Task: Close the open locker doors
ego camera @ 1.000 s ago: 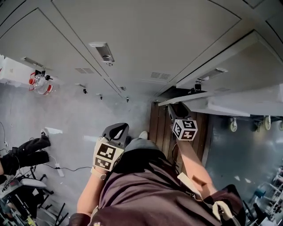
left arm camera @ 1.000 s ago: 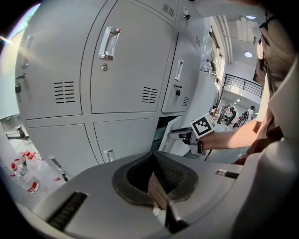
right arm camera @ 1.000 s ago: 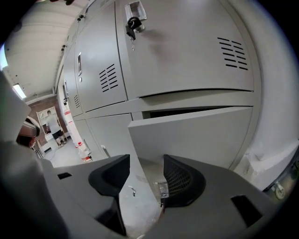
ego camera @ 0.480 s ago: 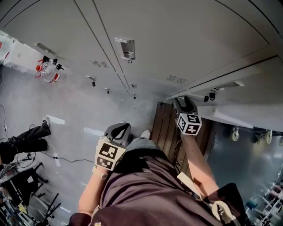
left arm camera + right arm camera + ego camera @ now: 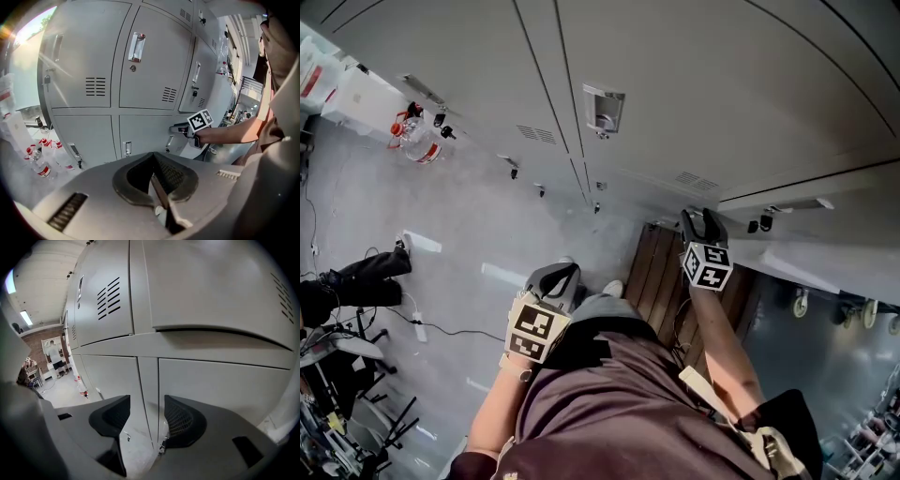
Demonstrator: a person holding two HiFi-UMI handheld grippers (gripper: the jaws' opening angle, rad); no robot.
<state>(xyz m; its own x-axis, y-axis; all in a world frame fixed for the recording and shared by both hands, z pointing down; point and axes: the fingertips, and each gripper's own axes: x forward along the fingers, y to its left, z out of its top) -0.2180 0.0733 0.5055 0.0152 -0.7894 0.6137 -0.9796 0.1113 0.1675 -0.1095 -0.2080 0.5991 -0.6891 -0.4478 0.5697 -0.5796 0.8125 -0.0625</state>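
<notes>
Facing a grey locker bank [image 5: 722, 94] over a grey concrete floor [image 5: 459, 244], you've got the right gripper [image 5: 701, 223] up against the low open locker door [image 5: 825, 267], fingers parted, nothing in them. The left gripper [image 5: 551, 277] sits by your torso, fingers pressed together, empty. A brown slatted wooden platform [image 5: 656, 281] lies under the right arm. Water bottles [image 5: 417, 141] stand far left on the floor.

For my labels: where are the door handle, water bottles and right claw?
door handle [image 5: 605, 109], head view, its metal plate.
water bottles [image 5: 420, 144], head view, one bottle's body.
right claw [image 5: 143, 412], right gripper view, gap between tips.
</notes>
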